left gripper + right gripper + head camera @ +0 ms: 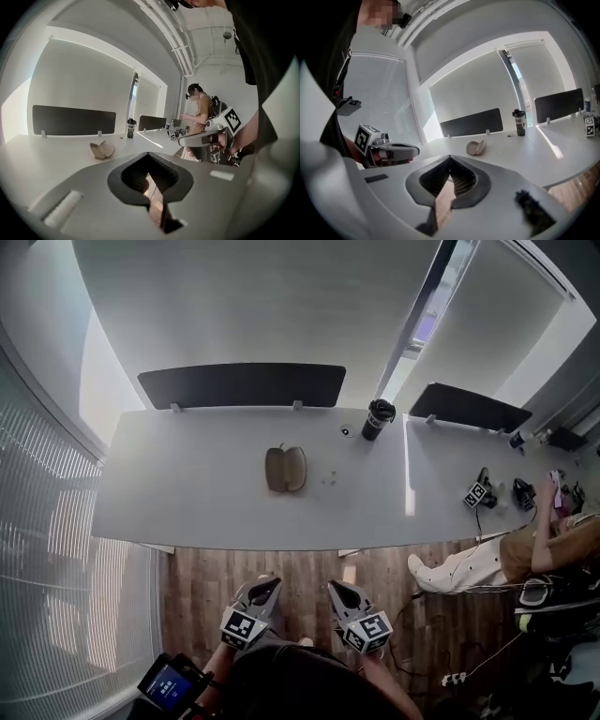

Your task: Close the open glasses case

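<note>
Not started: glasses case (285, 469) lies open mid-table (178, 507), well apart from my left gripper (265, 587) and right gripper (341, 590), both empty with jaws together, so approach and closing remain.

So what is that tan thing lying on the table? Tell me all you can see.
It's a glasses case: tan, smooth and hard-looking, with two oval shells joined along one edge. It lies open, shells spread apart, near the middle of the white table. Only the table touches it. Its inside is too small to make out.
</note>
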### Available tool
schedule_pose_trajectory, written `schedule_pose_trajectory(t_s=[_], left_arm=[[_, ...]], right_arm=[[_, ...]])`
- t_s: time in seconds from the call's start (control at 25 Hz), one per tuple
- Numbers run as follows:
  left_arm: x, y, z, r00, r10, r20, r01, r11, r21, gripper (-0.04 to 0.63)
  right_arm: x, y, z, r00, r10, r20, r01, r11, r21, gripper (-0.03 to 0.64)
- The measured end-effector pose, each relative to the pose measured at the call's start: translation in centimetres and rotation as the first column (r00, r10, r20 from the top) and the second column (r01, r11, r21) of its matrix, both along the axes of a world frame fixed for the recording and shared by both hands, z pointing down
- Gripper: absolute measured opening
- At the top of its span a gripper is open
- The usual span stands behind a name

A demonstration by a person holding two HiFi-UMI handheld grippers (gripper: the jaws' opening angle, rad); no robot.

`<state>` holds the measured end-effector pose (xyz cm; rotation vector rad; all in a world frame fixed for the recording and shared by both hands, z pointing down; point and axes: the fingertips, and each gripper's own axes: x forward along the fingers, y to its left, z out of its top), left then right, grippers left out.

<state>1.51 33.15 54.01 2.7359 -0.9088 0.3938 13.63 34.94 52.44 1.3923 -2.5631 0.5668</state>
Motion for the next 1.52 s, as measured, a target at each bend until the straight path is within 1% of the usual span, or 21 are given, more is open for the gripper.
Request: schedule_pose_trajectory(t_s=[0.12,0.24,0.4,0.52,0.64,0.72,0.84,1.0,1.16,1.28,1.4,1.52], left_arm=[[-1.1,-4.8,-1.0,1.0,0.016,0.0,-0.016,1.0,0.016,0.006],[-2.3,-8.3,-1.0,1.0,0.022,-0.006,-0.022,0.999,0.032,0.006],[-3.8,-11.0,0.4,0.999,0.039,0.014,-0.039,0.999,-0.007,0.006],[-4.6,-13.3,1.2,0.997,0.064,0.036,-0.063,0.998,-0.016,0.006],[-4.8,-15.4,2.6,0.998,0.054,0.034,-0.053,0.998,-0.042,0.006],[-4.5,-16.9,3.1,0.999,0.039,0.038,-0.037,0.998,-0.047,0.006],[-3.7,-18.3,3.7,0.997,0.039,0.063,-0.035,0.998,-0.055,0.006],[-1.7,-20.1,3.4,0.996,0.017,0.092,-0.012,0.998,-0.06,0.006],[1.0,-21.8,3.3,0.993,-0.034,0.116,0.039,0.998,-0.043,0.006],[3.0,-22.7,3.9,0.986,-0.075,0.147,0.08,0.996,-0.028,0.006],[4.1,-23.1,5.5,0.976,-0.089,0.2,0.097,0.995,-0.034,0.006],[4.1,-23.7,6.2,0.972,-0.107,0.208,0.119,0.992,-0.049,0.007]], right_arm=[[-1.6,-4.6,-0.9,1.0,0.001,-0.007,-0.001,1.0,0.009,-0.002],[-2.8,-8.2,-0.8,1.0,0.004,-0.016,-0.004,1.0,-0.001,-0.002],[-4.4,-11.8,-1.1,1.0,0.006,-0.02,-0.006,1.0,-0.018,-0.002],[-4.7,-14.2,-0.8,0.999,0.031,-0.027,-0.032,0.999,-0.03,-0.002],[-4.5,-15.6,-0.3,0.999,0.034,-0.033,-0.036,0.998,-0.047,-0.002],[-3.9,-16.4,0.4,0.999,0.024,-0.037,-0.027,0.998,-0.065,-0.002],[-3.4,-17.7,0.8,1.0,0.008,-0.021,-0.01,0.996,-0.083,-0.002],[-2.1,-20.2,1.0,0.998,-0.057,-0.002,0.056,0.996,-0.062,-0.002],[-0.2,-22.4,0.9,0.992,-0.117,0.046,0.119,0.992,-0.041,-0.002],[1.7,-24.1,0.9,0.985,-0.162,0.059,0.163,0.986,-0.02,-0.002],[3.8,-25.5,1.1,0.983,-0.176,0.061,0.177,0.984,-0.017,-0.002],[5.2,-26.8,1.3,0.982,-0.184,0.041,0.185,0.983,-0.022,-0.002]])
